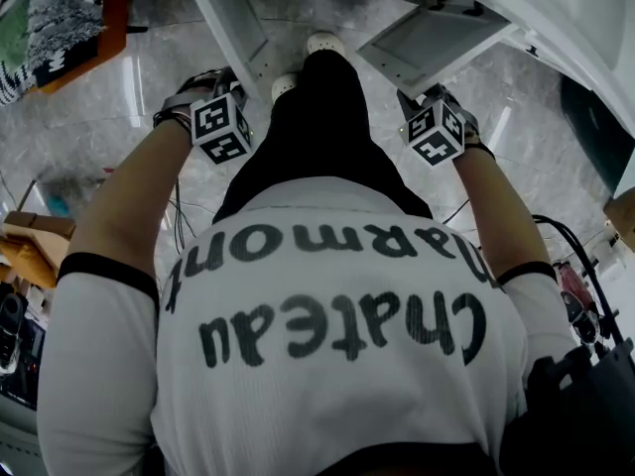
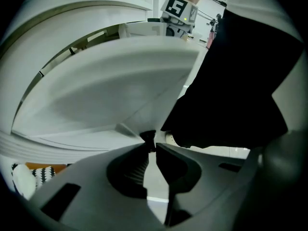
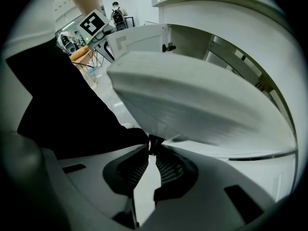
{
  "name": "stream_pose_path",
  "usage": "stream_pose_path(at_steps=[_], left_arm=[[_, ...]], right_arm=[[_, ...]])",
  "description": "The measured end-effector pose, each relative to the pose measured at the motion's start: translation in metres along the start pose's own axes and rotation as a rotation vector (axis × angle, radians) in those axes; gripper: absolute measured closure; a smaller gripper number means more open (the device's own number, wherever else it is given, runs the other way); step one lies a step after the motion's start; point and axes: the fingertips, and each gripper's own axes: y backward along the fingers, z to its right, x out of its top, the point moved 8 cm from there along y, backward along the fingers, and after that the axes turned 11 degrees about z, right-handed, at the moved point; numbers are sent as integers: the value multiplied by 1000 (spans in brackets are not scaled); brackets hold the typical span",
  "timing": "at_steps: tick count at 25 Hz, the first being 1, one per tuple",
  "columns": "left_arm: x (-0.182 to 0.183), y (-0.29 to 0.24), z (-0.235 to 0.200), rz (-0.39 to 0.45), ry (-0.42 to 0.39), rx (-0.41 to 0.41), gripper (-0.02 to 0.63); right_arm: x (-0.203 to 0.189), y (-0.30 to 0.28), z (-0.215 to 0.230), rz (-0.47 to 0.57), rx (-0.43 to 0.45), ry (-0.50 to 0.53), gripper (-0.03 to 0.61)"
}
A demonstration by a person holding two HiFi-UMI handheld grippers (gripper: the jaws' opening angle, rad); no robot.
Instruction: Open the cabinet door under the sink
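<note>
**Person, as seen from the head view.** White short-sleeved T-shirt [image 1: 327, 296] with two lines of black hand-drawn lettering (upside down from here: "Chateau", then a word ending "armont"). A black band edges each sleeve of the T-shirt. Past the T-shirt's hem are black trousers [image 1: 327, 137] and white shoes [image 1: 322, 44]. On either side of the T-shirt are the left gripper [image 2: 155, 146] and right gripper [image 3: 153, 146]. Both are dark grey mouldings with ribbed inner faces, and each carries a white marker cube [image 1: 220, 127] bearing black square patterns.
</note>
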Motion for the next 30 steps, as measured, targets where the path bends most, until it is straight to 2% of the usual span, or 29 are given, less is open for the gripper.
stream_pose_path(at_steps=[7, 15, 22, 30], left_arm=[[-14, 9, 2, -29, -20, -16, 571], [-33, 14, 3, -61, -27, -8, 571], [-52, 23, 1, -115, -54, -30, 571], [-62, 30, -1, -115, -67, -31, 571]], right_arm=[[-7, 4, -3, -18, 7, 15, 538], [-12, 6, -5, -6, -24, 6, 538], [-25, 8, -8, -18, -34, 11, 537], [-34, 13, -11, -29, -51, 10, 536]])
